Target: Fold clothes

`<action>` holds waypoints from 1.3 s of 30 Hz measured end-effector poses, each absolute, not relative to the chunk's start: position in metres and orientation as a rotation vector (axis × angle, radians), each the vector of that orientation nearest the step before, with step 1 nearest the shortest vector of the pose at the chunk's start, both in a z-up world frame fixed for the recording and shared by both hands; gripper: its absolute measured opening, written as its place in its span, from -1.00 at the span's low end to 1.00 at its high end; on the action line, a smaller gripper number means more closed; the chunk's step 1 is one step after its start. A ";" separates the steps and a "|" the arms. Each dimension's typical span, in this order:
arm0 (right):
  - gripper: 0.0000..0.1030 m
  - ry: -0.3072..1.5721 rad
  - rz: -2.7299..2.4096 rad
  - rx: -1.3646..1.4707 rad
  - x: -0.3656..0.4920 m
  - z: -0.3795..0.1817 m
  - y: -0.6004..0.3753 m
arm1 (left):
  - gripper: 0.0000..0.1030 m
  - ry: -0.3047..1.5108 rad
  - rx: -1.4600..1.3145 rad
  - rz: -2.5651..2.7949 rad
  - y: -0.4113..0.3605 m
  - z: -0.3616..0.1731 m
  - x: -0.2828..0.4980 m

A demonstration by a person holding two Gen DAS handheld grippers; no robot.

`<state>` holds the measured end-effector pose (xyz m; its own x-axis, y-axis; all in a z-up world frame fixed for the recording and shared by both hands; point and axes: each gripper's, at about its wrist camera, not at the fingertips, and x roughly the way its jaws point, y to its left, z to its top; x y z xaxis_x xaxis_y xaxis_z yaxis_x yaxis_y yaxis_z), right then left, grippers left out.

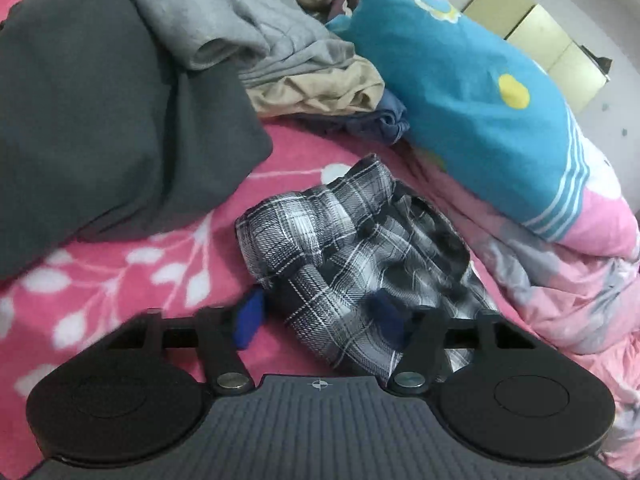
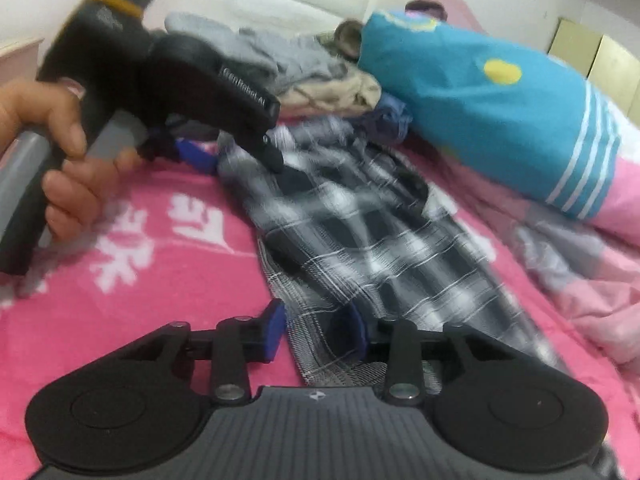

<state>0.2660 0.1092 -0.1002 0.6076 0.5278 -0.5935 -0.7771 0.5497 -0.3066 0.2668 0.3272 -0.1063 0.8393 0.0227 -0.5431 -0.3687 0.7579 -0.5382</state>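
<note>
Here, in the left wrist view, I am working the left gripper (image 1: 320, 316) around the near end of the plaid garment (image 1: 352, 256), bunched on the pink blanket (image 1: 120, 264) at six o'clock from the clothes pile (image 1: 304, 60); the fingers are bracketing a fold, but I cannot tell whether they are pinching it. In the right wrist view, the right gripper (image 2: 318, 330) is clenching the garment's near hem, and only here am I seeing the person's hand (image 2: 60, 152) at nine o'clock. Next, I judge, calls for lifting both ends together.
</note>
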 end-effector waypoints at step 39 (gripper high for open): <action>-0.66 0.686 0.689 -0.214 0.212 -0.065 -0.032 | -0.24 0.503 -0.319 0.413 0.285 -0.101 0.280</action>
<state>0.2117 -0.0315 -0.0653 0.5654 0.5130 -0.6459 -0.6482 0.7606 0.0367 0.2796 0.2851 -0.1014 0.7972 0.3012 -0.5232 -0.4546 0.8697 -0.1920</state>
